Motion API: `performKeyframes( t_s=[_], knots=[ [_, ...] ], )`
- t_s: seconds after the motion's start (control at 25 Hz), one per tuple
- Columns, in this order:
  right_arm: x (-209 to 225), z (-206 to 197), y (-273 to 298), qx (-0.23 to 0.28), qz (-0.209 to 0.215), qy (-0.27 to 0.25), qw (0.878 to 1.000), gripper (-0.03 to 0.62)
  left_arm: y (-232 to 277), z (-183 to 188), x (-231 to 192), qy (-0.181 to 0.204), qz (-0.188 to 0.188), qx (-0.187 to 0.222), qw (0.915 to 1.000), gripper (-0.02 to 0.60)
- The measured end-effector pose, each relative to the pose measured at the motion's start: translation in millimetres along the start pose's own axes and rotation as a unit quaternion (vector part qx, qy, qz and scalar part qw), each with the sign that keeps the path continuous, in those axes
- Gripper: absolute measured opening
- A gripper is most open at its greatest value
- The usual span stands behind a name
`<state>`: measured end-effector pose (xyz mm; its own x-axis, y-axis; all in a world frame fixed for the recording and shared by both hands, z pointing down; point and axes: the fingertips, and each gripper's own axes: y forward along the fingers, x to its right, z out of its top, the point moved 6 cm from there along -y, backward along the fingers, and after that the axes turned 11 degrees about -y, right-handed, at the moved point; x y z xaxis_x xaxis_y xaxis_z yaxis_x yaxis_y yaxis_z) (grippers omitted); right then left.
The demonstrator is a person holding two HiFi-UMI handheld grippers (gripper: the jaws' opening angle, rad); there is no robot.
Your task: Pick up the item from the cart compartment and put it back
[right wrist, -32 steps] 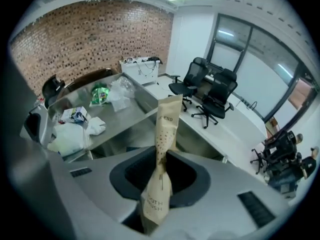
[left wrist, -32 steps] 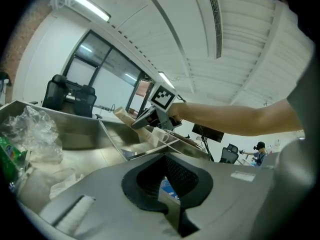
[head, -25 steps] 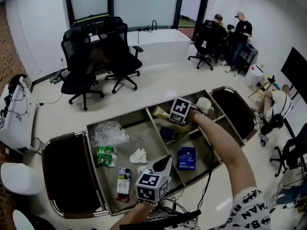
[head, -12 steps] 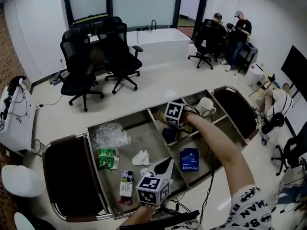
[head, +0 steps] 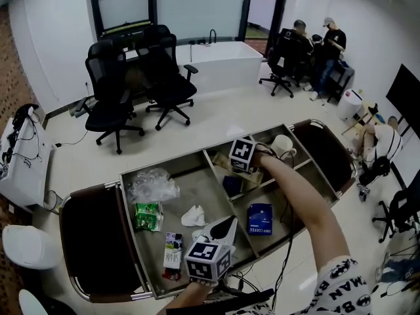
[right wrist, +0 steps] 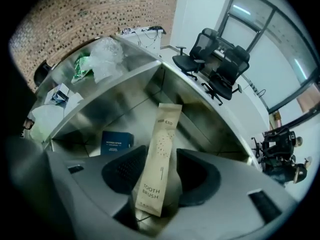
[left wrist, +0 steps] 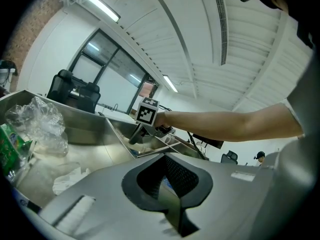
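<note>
A tan paper toothbrush packet (right wrist: 159,154) stands on end between the jaws of my right gripper (right wrist: 160,176). The jaws are opening, with a gap showing beside the packet on its right. In the head view this gripper (head: 226,166) reaches into the far middle compartment of the steel cart (head: 197,159), with the packet (head: 220,163) at its tip. My left gripper (head: 223,227) hovers over the cart's near edge with its jaws together and nothing in them. In its own view the left gripper (left wrist: 167,184) points across the cart.
A dark blue box (right wrist: 116,142) lies on that compartment's floor. A blue coffee pack (head: 260,218) sits in the near right compartment, a white cup (head: 281,144) in the far right. The large left compartment holds a plastic bag (head: 152,184), green packet (head: 148,215), tissue (head: 192,216) and carton (head: 170,251).
My right gripper has shifted a little left and down into the far middle compartment with the packet. The left gripper has barely moved.
</note>
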<state>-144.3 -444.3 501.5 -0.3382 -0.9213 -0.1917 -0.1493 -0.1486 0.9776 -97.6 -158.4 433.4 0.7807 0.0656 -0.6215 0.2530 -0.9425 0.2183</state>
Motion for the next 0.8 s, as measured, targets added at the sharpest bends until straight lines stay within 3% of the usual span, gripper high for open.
performKeyframes(
  t_s=[0.12,0.24,0.28,0.4,0.48,0.64,0.8],
  knots=[
    [-1,2,-32,0.050,-0.019,0.023,0.998,0.212,-5,3,-1,0.001,-0.005,0.002,1.0000,0.000],
    [-21,-2,-72,0.141,-0.038,0.061,0.987,0.203,-11,1,2,0.011,-0.012,0.000,0.9999,0.000],
    [-29,-7,-89,0.182,-0.051,0.077,0.979,0.141,-11,1,4,0.015,-0.015,-0.001,0.9998,0.000],
    [-55,-38,-140,0.313,-0.102,0.135,0.935,0.013,-5,1,10,0.025,-0.024,-0.003,0.9994,0.000],
    [-79,-63,-168,0.377,-0.142,0.169,0.899,0.003,-2,1,12,0.037,-0.024,-0.003,0.9990,0.000],
    [-141,-120,-219,0.446,-0.231,0.229,0.834,0.003,5,4,22,0.075,-0.026,-0.003,0.9968,0.000],
    [-212,-168,-243,0.481,-0.288,0.293,0.774,0.003,6,1,32,0.124,-0.028,-0.001,0.9919,0.000]
  ],
)
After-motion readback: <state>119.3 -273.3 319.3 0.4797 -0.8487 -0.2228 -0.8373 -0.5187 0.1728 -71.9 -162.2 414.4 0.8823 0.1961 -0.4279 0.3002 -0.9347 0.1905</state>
